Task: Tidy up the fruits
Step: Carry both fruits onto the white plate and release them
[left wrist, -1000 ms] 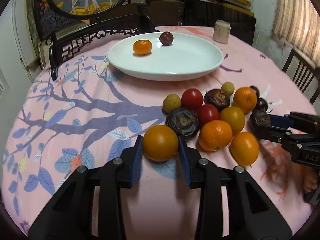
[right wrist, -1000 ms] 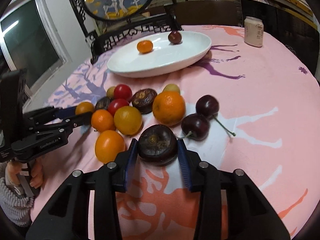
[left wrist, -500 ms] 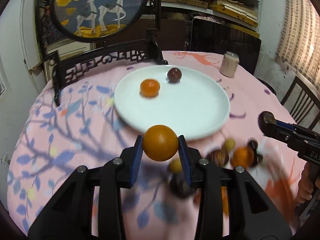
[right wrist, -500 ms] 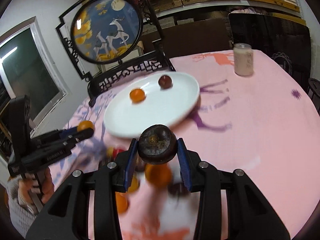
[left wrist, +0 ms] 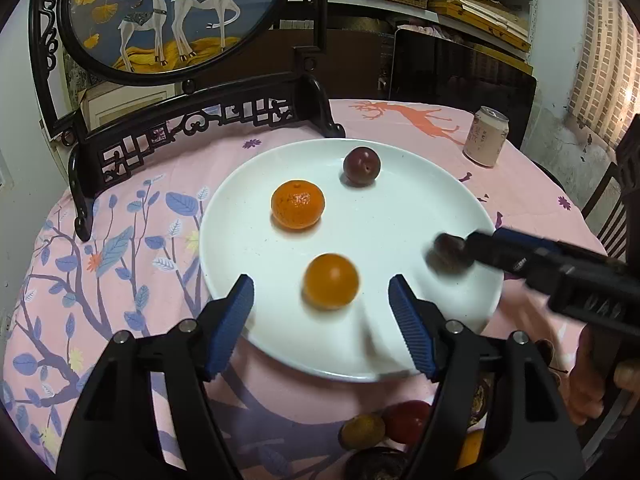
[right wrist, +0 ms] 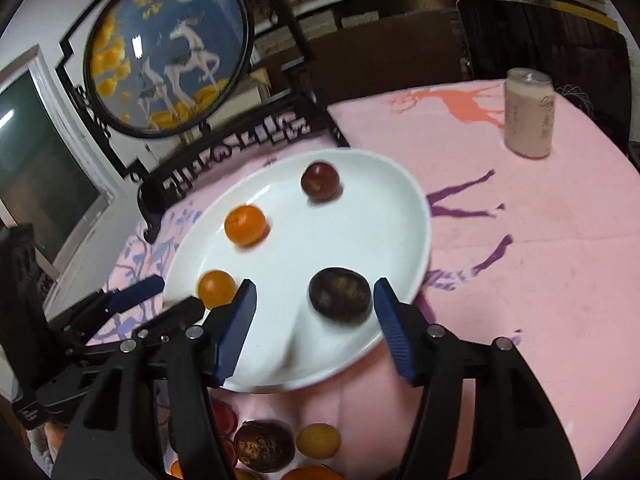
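A white plate (left wrist: 400,216) (right wrist: 360,236) holds a mandarin (left wrist: 297,203) (right wrist: 245,225) and a dark red plum (left wrist: 361,166) (right wrist: 320,181). My left gripper (left wrist: 322,316) is open over the plate's near rim, and a smooth orange fruit (left wrist: 331,280) (right wrist: 216,289) lies on the plate between its fingers. My right gripper (right wrist: 316,318) is open, and a dark brown passion fruit (right wrist: 340,294) (left wrist: 450,254) lies on the plate between its fingers. The rest of the fruit pile (right wrist: 280,448) (left wrist: 384,428) lies on the pink cloth below the plate.
A drink can (left wrist: 485,136) (right wrist: 528,114) stands at the far right of the round table. A black carved stand with a round deer picture (left wrist: 168,12) (right wrist: 168,52) is behind the plate. A chair (left wrist: 612,200) is at the right edge.
Both grippers carried their fruit from the pile up over the plate and opened. The orange fruit and the passion fruit now lie on the plate.
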Tool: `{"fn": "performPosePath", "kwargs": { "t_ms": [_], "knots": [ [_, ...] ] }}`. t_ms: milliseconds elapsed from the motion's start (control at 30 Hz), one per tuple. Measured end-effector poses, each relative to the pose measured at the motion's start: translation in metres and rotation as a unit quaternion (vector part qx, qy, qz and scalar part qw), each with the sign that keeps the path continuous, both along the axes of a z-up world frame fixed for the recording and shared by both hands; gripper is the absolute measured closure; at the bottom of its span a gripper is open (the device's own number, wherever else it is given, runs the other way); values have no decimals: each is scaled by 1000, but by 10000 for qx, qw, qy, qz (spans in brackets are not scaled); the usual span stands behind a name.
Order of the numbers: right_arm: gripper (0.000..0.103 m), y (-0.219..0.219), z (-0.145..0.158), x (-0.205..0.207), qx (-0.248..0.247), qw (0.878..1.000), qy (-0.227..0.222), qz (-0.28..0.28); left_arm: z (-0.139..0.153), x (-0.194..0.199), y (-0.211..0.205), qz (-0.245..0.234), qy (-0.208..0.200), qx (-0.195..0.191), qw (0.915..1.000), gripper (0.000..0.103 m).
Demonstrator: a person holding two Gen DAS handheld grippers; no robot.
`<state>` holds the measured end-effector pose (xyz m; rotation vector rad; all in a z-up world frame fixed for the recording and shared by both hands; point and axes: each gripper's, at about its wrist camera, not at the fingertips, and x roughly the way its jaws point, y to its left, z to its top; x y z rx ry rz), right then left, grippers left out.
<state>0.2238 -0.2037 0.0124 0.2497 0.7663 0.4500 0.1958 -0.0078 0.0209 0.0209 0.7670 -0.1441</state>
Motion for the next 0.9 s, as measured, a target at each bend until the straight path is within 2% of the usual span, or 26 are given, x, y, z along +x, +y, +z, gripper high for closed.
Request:
{"fn": "performPosePath", "kwargs": {
  "t_ms": [67,167,300,367,533,600,733,900],
  "knots": [
    [42,-8,8,-5,120,9999,-86,-15,0,-4,0,-7,-5,21,10000,29],
    [41,-21,22,-18,331,9992,-225,-67,2,-18,1,76,-154,258,9995,23],
    [42,-26,31,-43,257,9987,-421,-81,4,-36,8,152,-227,242,9993,16],
    [41,-28,28,-59,167,9987,-483,-60,3,-48,13,195,-195,172,9995,15],
    [40,-40,12,-102,-157,9980,-590,-138,-6,-83,22,345,-164,427,9984,9],
    [34,-47,3,-116,-182,9983,-510,-202,-7,-98,25,352,-184,463,9981,7],
    [32,-56,-6,-131,-228,9983,-447,-310,-7,-115,27,274,-216,331,9988,5],
    [32,-66,-7,-135,-137,9978,-443,-465,-12,-116,22,70,-65,183,9998,5]
  ]
}}
